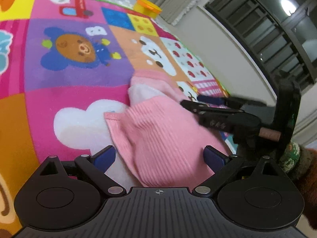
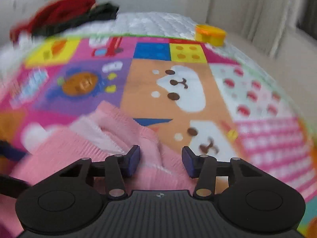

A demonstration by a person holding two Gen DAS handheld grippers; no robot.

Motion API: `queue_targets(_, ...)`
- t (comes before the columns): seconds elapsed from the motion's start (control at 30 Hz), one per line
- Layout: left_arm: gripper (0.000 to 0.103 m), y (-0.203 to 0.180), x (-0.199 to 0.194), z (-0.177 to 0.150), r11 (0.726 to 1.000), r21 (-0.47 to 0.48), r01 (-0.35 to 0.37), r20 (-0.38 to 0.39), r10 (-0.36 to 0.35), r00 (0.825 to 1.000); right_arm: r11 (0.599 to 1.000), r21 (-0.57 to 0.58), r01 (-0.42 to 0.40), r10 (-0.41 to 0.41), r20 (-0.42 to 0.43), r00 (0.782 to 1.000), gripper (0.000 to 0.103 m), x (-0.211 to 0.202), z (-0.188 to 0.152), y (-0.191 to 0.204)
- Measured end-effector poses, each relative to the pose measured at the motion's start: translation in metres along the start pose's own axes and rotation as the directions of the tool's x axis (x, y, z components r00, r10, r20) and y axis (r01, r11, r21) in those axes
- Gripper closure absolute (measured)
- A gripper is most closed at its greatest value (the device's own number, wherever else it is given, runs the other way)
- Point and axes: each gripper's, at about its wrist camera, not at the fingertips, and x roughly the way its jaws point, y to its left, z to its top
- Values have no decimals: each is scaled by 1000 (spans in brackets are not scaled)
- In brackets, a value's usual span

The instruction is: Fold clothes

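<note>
Pink ribbed garment (image 1: pixel 158 134) lies rumpled on the patchwork play mat (image 1: pixel 79 99), just below the mat's white bear face (image 2: pixel 184 87).

Left gripper (image 1: pixel 159 156) hovers over the near hem, jaws spread wide, nothing in them; right gripper (image 2: pixel 160 159) hangs over the bunched folds on the bear-face side, jaws well apart, also empty. The knit looks soft, light and limp, with a fleecy pale lining (image 1: pixel 144 93) showing toward the bear face. It'll likely sag and stretch, so pinch the firmer ribbed hem or a seam edge, not the loose middle.
</note>
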Motion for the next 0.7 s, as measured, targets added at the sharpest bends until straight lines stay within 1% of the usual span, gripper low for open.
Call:
queue_targets(0.1,5,5,3,2,1000,-18,-15,6,15,1000,999,-38,1,1,52,999,56,-24,-3,5)
queue_targets(0.13,5,6,2,3,999,-30,-11,16,11,1000,999,-37,-11,14,68,998,56,-33,-5,6)
queue_targets(0.2,8,10,0,6,998,-64,27,27,-25,999,998,-40,-42,45,91,995,56,-50,-10,10)
queue_targets(0.27,13,13,1,8,991,-101,88,39,-84,996,997,-44,-70,74,103,992,50,-62,-16,14)
queue_targets(0.33,13,13,9,11,986,-125,112,60,-105,993,996,-44,-72,75,75,994,48,-59,-21,17)
queue_targets(0.37,16,12,13,13,984,-134,116,72,-107,992,996,-44,-74,76,61,995,48,-58,-24,19)
queue_targets(0.4,19,11,17,15,985,-137,103,84,-92,992,996,-44,-75,77,47,996,48,-56,-26,20)
queue_targets(0.43,20,11,22,16,986,-142,82,93,-70,993,996,-44,-76,78,33,996,45,-55,-28,22)
queue_targets(0.47,24,11,25,17,987,-147,71,95,-57,994,996,-44,-78,79,19,997,39,-53,-31,24)
queue_targets(0.5,25,12,26,17,987,-146,63,90,-50,995,996,-44,-79,79,5,997,36,-52,-33,25)
queue_targets(0.53,25,10,25,17,990,-128,52,88,-41,995,996,-44,-80,80,-9,997,33,-50,-36,27)
queue_targets(0.6,25,6,24,17,995,-93,30,85,-22,996,996,-43,-83,81,-37,996,33,-47,-41,30)
queue_targets(0.7,25,5,25,16,997,-79,23,78,-17,997,995,-43,-87,83,-80,993,31,-42,-48,34)
